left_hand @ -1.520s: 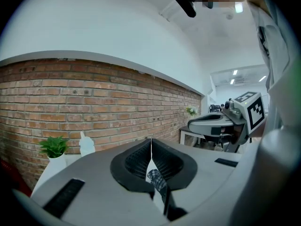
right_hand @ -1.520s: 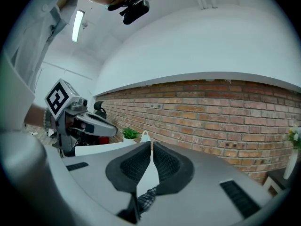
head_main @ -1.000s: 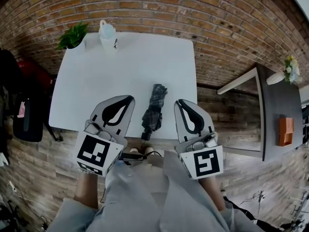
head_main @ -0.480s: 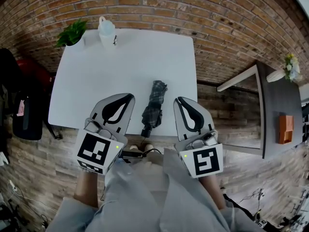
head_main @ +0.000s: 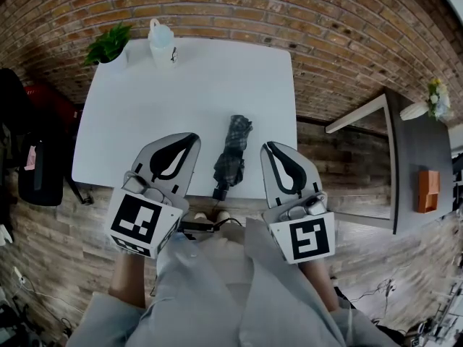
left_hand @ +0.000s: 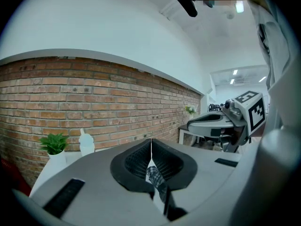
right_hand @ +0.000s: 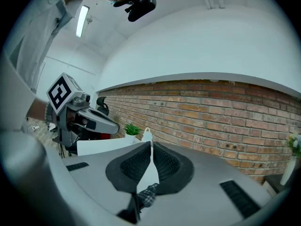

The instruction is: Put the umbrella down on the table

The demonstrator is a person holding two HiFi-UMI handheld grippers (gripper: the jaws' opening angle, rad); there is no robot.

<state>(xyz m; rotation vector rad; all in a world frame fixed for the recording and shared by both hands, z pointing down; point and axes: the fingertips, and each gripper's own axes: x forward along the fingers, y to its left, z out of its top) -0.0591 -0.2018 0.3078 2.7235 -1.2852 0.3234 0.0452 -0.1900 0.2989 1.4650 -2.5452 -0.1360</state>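
Sleeves (head_main: pixel 217 295): grey, at the bottom of the head view, one forearm behind each marker cube.
Left gripper (head_main: pixel 187 144): held out ahead of the body, tipped slightly below level, nose over the near strip of the tabletop.
Left jaws: closed, pads meeting in a thin line, nothing clamped between them.
Right gripper (head_main: pixel 270 150): level with the left one and roughly parallel to it, pointing the same way, nearly level.
Right jaws: closed as well, pads together, empty.
Umbrella (head_main: pixel 232 152): folded, dark plaid, lying flat between the two grippers and apart from both, handle end at the near edge, canopy end pointing toward the wall.
Tabletop (head_main: pixel 181 92): white, otherwise bare across the middle.
Potted plant (head_main: pixel 108 44): far left corner.
Bottle (head_main: pixel 161 45): pale, upright, just beside the plant.
Brick wall (head_main: pixel 304 13): behind the far edge.
Side table (head_main: pixel 423 147): dark, well off to the right, carrying an orange box (head_main: pixel 428 196).
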